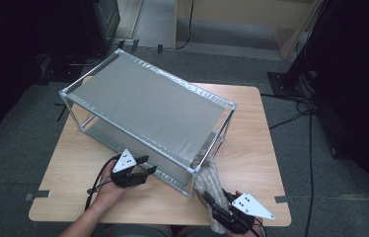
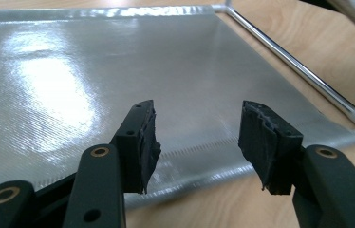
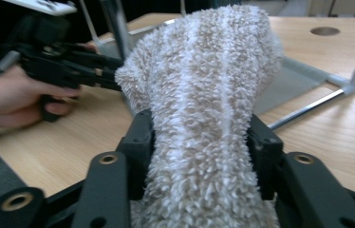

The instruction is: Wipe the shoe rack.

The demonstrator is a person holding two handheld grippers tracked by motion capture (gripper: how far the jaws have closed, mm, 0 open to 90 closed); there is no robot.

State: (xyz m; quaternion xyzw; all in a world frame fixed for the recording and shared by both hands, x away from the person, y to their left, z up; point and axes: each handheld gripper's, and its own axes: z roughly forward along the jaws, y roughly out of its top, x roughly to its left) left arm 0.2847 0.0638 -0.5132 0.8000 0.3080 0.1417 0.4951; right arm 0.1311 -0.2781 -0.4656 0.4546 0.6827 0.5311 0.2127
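Pale wood tabletop, grey carpet all round. Fluffy beige towel bunched at the near right corner, touching the metal rack, wedged between the right gripper jaws, loosely pinched. Could slip free or snag on the rack's post. Left gripper jaws spread, empty, at the rack's near edge.
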